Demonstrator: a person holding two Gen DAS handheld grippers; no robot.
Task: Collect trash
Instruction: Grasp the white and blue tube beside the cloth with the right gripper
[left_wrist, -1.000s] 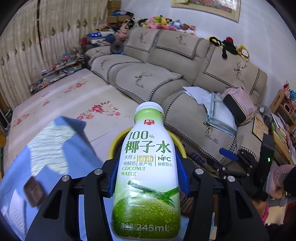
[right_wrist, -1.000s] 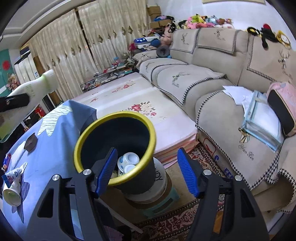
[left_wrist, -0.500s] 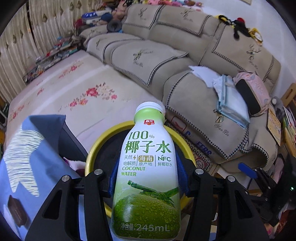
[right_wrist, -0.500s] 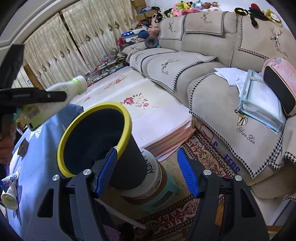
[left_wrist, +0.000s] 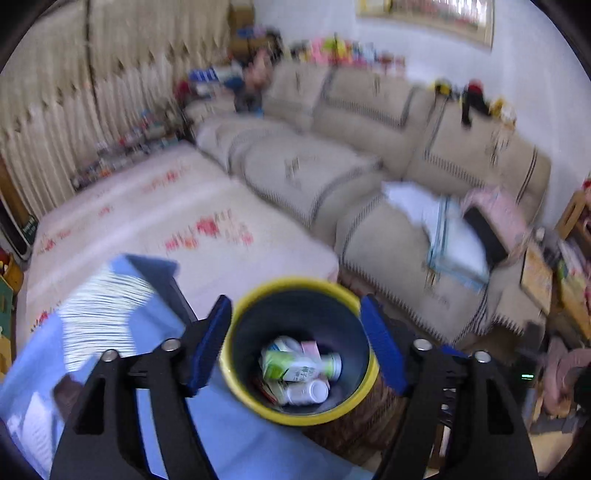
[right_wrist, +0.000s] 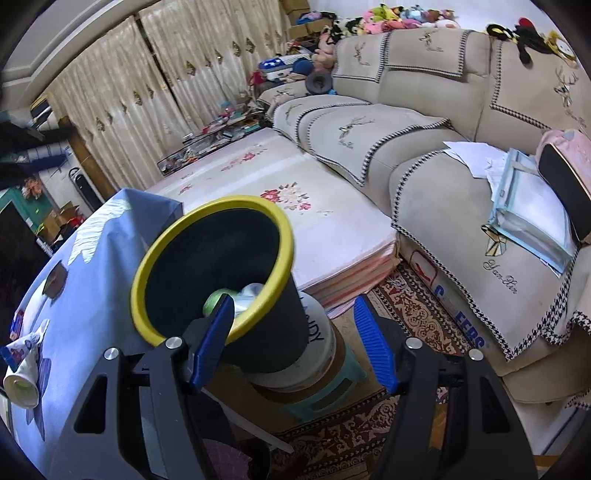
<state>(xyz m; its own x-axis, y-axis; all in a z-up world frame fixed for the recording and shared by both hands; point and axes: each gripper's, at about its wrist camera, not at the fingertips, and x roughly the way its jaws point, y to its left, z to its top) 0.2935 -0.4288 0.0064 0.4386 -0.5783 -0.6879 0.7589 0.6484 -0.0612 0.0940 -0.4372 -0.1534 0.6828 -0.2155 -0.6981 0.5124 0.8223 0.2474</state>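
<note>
The green-and-white coconut water bottle (left_wrist: 299, 365) lies on its side inside the yellow-rimmed black bin (left_wrist: 240, 391), on top of a white bottle (left_wrist: 306, 393) and other trash. My left gripper (left_wrist: 295, 347) hovers over the bin mouth, its jaws opening with nothing between the pads. In the right wrist view the bin (right_wrist: 147, 258) leans beside the blue-clothed table (right_wrist: 92, 295), a green cap (right_wrist: 216, 299) showing inside it. My right gripper (right_wrist: 295, 332) stands open just in front of the bin's wall, holding nothing.
A crumpled paper cup (right_wrist: 20, 380) and a brown wrapper (right_wrist: 55, 278) lie on the table. The bin stands on a white tub (right_wrist: 321, 347) over a teal stool. A floral mat (right_wrist: 277, 184) and a beige sofa (right_wrist: 406, 147) lie beyond.
The left gripper opened and let go of the coconut water bottle, which now lies inside the bin. The left view has swung and blurred. The right gripper is unchanged.
</note>
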